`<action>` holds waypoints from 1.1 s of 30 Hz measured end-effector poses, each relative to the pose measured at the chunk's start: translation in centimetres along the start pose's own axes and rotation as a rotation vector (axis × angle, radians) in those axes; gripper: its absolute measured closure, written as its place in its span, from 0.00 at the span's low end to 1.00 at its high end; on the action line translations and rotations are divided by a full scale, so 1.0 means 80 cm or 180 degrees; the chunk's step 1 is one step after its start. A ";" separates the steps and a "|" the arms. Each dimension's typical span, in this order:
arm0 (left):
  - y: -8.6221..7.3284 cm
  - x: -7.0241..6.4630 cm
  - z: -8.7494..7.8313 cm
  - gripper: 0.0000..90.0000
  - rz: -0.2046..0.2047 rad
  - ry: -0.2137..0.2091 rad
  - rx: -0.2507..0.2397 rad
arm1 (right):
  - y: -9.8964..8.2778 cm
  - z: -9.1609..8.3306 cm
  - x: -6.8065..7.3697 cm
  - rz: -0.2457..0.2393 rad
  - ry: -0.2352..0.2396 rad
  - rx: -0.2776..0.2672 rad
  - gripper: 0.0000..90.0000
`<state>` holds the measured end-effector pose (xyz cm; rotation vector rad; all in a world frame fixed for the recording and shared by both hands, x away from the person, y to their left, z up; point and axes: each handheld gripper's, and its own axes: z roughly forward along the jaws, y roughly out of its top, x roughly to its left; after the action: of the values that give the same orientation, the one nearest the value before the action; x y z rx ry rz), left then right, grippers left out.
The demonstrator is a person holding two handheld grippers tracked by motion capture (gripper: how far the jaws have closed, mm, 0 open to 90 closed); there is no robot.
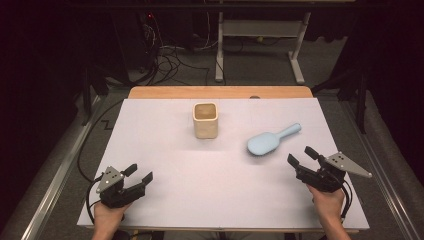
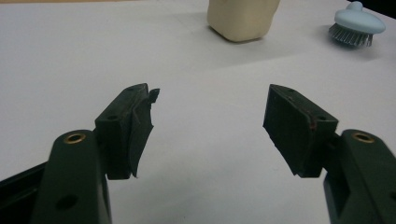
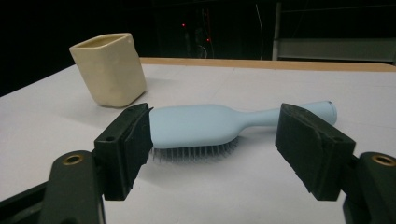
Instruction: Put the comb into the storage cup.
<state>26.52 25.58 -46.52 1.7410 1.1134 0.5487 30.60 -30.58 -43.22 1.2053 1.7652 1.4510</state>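
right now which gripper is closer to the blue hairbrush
Right. The right gripper sits open just short of the hairbrush; the left gripper is open at the table's near left corner, far off.

cream square cup [image 1: 205, 120] upright on white table [image 1: 165, 165]

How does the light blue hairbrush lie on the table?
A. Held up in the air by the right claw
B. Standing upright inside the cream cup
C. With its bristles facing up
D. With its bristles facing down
D. In the right gripper view the hairbrush rests on the white table with its smooth back up and the bristles underneath, apart from the cream cup and in front of the open right claw.
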 end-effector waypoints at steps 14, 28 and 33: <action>0.000 0.003 0.001 0.37 -0.0048 0.0037 0.0047 | 0.013 0.017 -0.009 0.0074 0.0072 0.0104 0.24; 0.000 0.003 0.000 0.37 -0.0046 0.0045 0.0045 | 0.028 0.038 -0.023 0.0157 -0.0052 0.0226 0.24; 0.000 0.003 0.000 0.37 -0.0054 0.0049 0.0038 | 0.033 0.044 -0.026 0.0039 -0.0029 0.0311 0.24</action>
<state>26.64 25.78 -46.56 1.7388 1.1434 0.5469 35.28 -30.77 -41.90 1.2721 1.8443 1.3778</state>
